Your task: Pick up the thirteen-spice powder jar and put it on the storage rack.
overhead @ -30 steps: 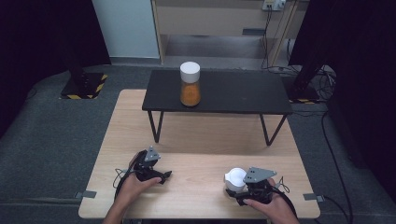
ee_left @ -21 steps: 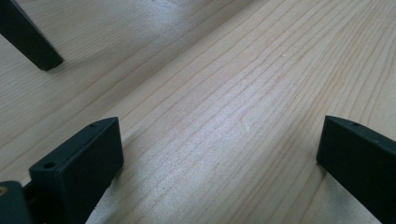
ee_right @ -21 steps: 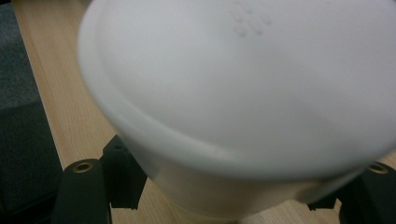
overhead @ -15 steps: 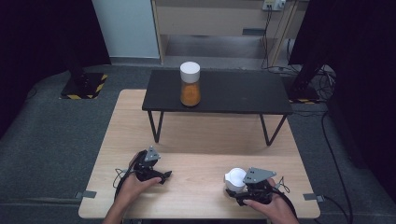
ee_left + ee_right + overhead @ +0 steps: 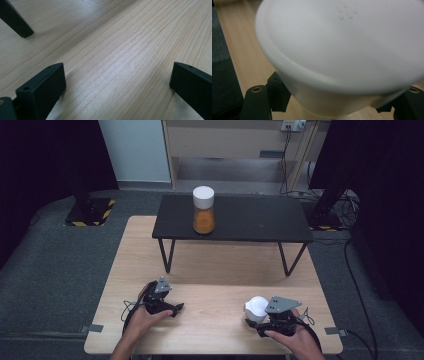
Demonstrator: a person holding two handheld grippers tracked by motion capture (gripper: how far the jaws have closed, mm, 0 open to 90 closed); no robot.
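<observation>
One white cup [image 5: 256, 307], upturned or lidded, cannot be told which, sits at the lower right of the high view, clamped in the right hand-held gripper [image 5: 260, 316], whose jaws press its sides low down, as the right gripper view [image 5: 342, 50] shows. It looks light, smooth and thin-walled plastic, likely to slip or dent under a hard squeeze; the lower wall under the rim seems the safest hold. At lower left, the left hand-held gripper [image 5: 172, 309] rests on the wooden tabletop [image 5: 210, 330], jaws apart with nothing between. At upper centre, a white-capped jar [image 5: 203, 210] of orange contents stands on a black bench [image 5: 250, 220].
</observation>
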